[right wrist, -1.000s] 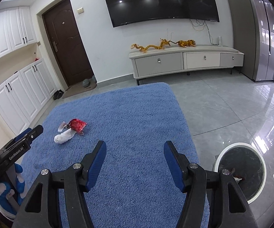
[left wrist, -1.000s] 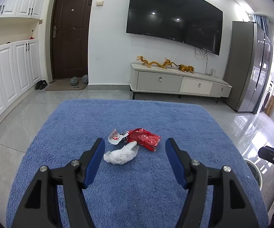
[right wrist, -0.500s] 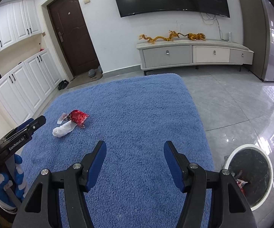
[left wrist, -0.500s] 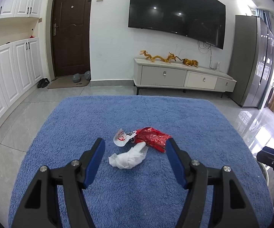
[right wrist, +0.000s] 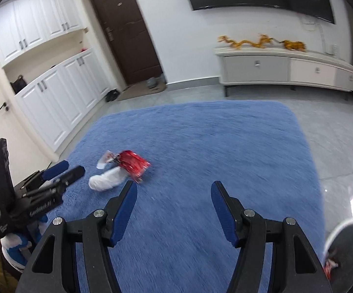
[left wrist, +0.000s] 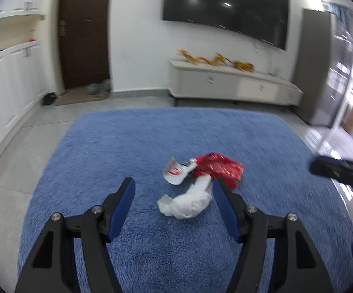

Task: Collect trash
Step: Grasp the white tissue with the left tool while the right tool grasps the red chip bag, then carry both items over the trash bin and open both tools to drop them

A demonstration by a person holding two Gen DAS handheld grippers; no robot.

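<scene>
On the blue rug (left wrist: 132,146) lie 3 pieces of trash in a small cluster: a crumpled white tissue (left wrist: 188,201), a red foil wrapper (left wrist: 216,168) and a white wrapper with red print (left wrist: 176,171). The white wrapper and the red foil wrapper touch each other, and the tissue lies just in front of them, its upper end reaching the red foil. The left hand-held gripper (left wrist: 174,199) points down at the rug with its blue-padded jaws spread apart and nothing clamped; in the left wrist view the tissue shows between the 2 fingers, nearer the right-side finger, but the pads do not press on it, and whether the tips are at rug level cannot be told. The right hand-held gripper (right wrist: 174,201) is likewise released, its jaws wide and empty over bare rug, with the trash cluster well to its left: the tissue (right wrist: 106,180) and the red wrapper (right wrist: 133,164) lie beyond its left-side finger. In the right wrist view the left hand-held gripper (right wrist: 64,171) appears at the left edge, close beside the tissue. A round bin with a white rim (right wrist: 342,229) stands on the grey tiled floor (right wrist: 335,127) off the rug's edge, at the lower right, with some red and white scraps inside it.
</scene>
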